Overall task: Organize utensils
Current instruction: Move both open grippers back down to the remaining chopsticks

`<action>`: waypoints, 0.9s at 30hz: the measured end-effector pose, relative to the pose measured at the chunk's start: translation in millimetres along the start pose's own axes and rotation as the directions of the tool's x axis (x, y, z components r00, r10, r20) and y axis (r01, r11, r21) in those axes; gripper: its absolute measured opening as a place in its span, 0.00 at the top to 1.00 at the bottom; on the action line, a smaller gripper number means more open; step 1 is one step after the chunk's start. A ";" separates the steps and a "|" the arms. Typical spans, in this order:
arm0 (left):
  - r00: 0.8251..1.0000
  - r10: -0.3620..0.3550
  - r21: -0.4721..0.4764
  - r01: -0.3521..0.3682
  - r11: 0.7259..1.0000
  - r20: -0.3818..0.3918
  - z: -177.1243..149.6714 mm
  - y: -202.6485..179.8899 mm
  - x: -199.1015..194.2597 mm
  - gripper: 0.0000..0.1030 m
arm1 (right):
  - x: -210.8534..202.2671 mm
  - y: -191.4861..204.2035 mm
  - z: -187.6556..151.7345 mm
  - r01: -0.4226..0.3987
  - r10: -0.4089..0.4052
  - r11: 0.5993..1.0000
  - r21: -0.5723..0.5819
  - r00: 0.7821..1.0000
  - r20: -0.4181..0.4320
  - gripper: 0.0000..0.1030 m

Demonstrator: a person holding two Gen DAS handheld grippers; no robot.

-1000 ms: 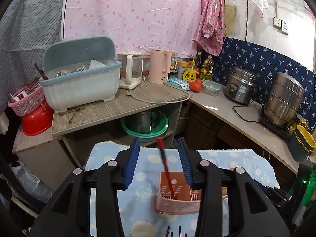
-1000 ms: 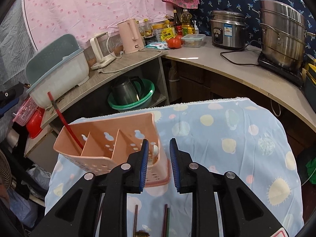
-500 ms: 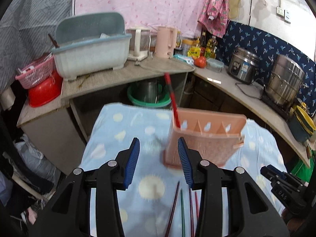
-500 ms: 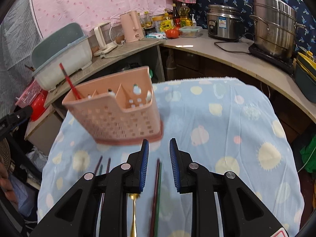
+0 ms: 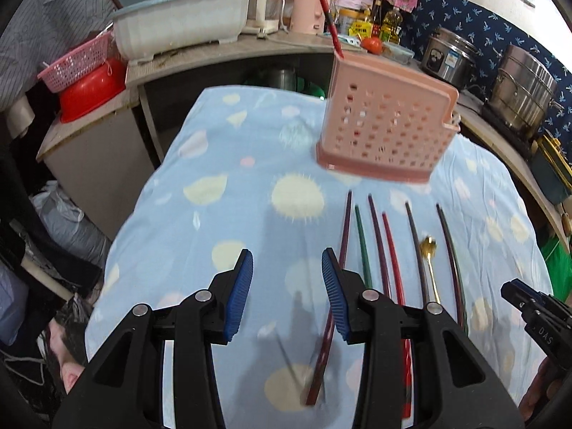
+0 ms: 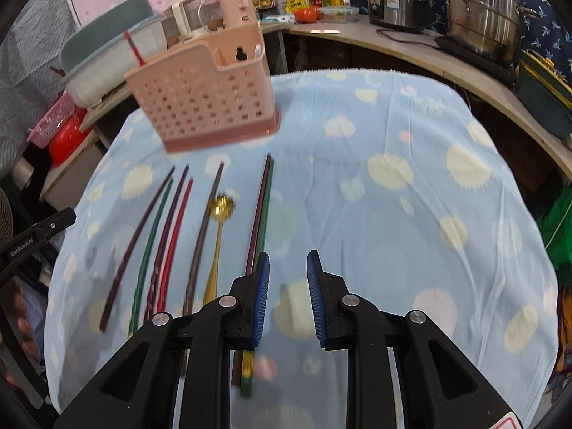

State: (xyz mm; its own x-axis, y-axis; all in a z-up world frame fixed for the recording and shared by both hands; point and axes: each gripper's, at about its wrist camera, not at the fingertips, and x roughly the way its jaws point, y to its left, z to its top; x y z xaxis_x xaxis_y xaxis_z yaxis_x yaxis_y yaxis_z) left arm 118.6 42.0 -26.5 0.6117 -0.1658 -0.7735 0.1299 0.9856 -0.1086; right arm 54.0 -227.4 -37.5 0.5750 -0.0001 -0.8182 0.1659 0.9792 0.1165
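Both grippers are pulled back from the caddy, which a second ago sat right between the fingers and is now seen farther off on the cloth, one red chopstick standing in it. The left gripper and right gripper are held open, empty, over the chopsticks and spoon laid out below. One stick is judged stored; the rest are waiting.

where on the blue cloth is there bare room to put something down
The cloth is bare right of the paired chopsticks, out to its right edge, and also left of the leftmost chopstick. It is crowded in front of the pink caddy, where chopsticks and the gold spoon lie in a row.
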 end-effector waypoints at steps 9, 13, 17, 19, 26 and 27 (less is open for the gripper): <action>0.997 -0.022 0.003 0.022 1.000 -0.080 -56.3 2.3 -0.3 0.63 | -0.5 7.6 -55.9 -0.036 0.035 0.999 -0.018 0.996 -0.081 0.79; 0.995 -0.033 0.002 0.033 0.999 -0.091 -73.9 -0.3 -2.0 0.63 | -1.4 12.1 -67.8 -0.048 0.045 0.998 -0.026 0.994 -0.096 0.79; 0.995 -0.042 0.007 0.043 0.999 -0.096 -81.1 -4.4 -2.6 0.63 | -2.3 16.8 -71.5 -0.056 0.052 0.998 -0.040 0.994 -0.099 0.79; 0.995 -0.039 0.016 0.041 0.999 -0.096 -82.5 -7.3 -2.3 0.63 | -1.0 18.5 -73.8 -0.054 0.049 0.997 -0.048 0.994 -0.103 0.79; 0.994 -0.043 0.032 0.047 0.998 -0.105 -87.0 -12.0 0.4 0.63 | 1.6 12.5 -74.8 -0.045 0.042 0.998 -0.034 0.994 -0.104 0.79; 0.993 -0.043 0.031 0.047 0.998 -0.106 -87.6 -12.0 0.8 0.63 | 2.2 10.6 -74.5 -0.047 0.044 0.999 -0.024 0.994 -0.104 0.79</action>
State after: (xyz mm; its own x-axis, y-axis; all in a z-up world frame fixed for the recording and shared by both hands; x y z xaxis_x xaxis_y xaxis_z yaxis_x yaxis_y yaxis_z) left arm 49.2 33.1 -80.5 0.5191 -0.2040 -0.8300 0.1829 0.9751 -0.1252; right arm -2.6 -202.0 -80.0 0.4953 0.0645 -0.8663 0.1193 0.9828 0.1413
